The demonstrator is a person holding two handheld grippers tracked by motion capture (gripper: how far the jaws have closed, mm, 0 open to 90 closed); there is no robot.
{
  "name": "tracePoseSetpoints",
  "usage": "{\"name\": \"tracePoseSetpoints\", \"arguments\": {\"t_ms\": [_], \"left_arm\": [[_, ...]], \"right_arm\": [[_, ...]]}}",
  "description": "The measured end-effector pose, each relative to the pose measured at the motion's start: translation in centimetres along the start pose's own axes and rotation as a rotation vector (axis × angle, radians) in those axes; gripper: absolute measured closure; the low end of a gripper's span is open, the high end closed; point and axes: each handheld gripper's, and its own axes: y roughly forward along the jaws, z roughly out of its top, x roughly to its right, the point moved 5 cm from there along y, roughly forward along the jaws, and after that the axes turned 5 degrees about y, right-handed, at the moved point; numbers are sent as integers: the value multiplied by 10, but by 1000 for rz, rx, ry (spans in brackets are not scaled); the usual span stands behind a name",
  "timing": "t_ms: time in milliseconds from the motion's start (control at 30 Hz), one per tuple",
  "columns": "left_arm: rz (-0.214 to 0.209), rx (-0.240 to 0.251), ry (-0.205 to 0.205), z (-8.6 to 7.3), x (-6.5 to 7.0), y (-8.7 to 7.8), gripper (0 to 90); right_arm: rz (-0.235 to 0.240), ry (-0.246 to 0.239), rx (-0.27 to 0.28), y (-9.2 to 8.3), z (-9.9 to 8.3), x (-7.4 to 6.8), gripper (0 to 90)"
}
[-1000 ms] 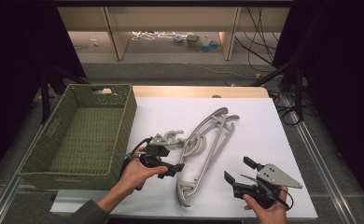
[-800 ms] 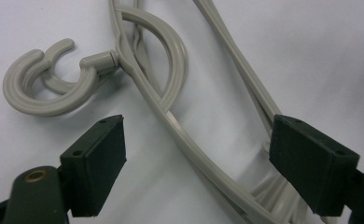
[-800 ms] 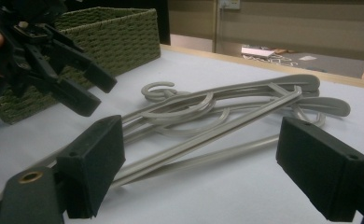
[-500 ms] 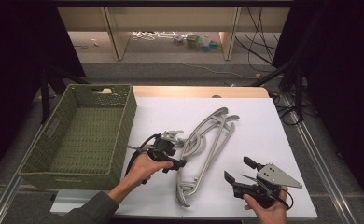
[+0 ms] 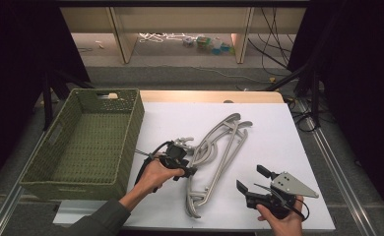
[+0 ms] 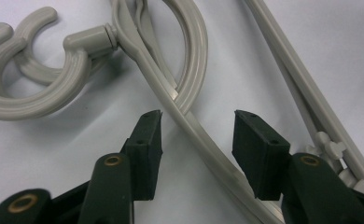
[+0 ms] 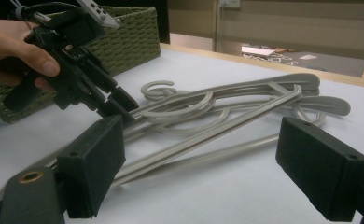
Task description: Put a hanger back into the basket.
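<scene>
Grey plastic clothes hangers (image 5: 219, 157) lie in a tangled pile near the middle of a white tabletop (image 5: 278, 128), their hooks pointing left toward a green woven basket (image 5: 84, 142) that sits at the table's left edge.

The person's left hand (image 5: 153, 174) comes in from the near edge, forearm angled to the right, and holds the left gripper (image 5: 187, 167) low at the left side of the pile, just right of the basket. In the left gripper view its two black jaws straddle one curved grey hanger arm (image 6: 194, 135); they have just been closing in on it, the left pad (image 6: 147, 140) is at the arm's edge, and a gap remains on the right, so the arm is not yet pinched.

The person's right hand (image 5: 278, 221) rests at the near right of the table, well apart from the pile, holding the right gripper (image 5: 251, 179) pointed left and away toward the hangers. Its jaws stand wide apart with nothing between them, and a grey three-cornered plate (image 5: 293, 184) sits on top.

No brand, label or readable writing shows on the hangers, the basket or the grippers.
</scene>
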Motion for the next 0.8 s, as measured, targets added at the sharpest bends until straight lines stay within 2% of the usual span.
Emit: {"name": "tracePoseSetpoints", "arguments": {"t_ms": [67, 133, 233, 467, 500, 567, 600, 700, 733, 767, 800], "left_arm": [[2, 7, -21, 0, 1, 4, 539], [-2, -12, -8, 0, -1, 6, 546], [-11, -19, -29, 0, -2, 11, 563], [-12, -27, -32, 0, -3, 19, 573], [-7, 7, -70, 2, 0, 21, 578], [8, 9, -67, 2, -2, 21, 605], [7, -24, -29, 1, -4, 19, 607], [11, -24, -36, 1, -4, 19, 613], [11, -14, -52, 1, -3, 19, 613], [11, 15, -91, 2, -1, 20, 617], [3, -21, -55, 1, -5, 16, 625]], "right_arm": [[3, -3, -4, 0, 0, 0, 164], [2, -2, 4, 0, 0, 0, 164], [3, -4, 5, 1, 0, 0, 164], [5, -7, -7, 0, 0, 0, 165], [2, -6, -5, 0, 0, 0, 165], [6, -4, 5, 1, 0, 0, 165], [7, -5, -4, 0, 0, 0, 165], [8, -5, -4, 0, 0, 0, 165], [8, -5, -3, 0, 0, 0, 165], [9, -5, -3, 0, 0, 0, 165], [8, -5, -2, 0, 0, 0, 165]]}}
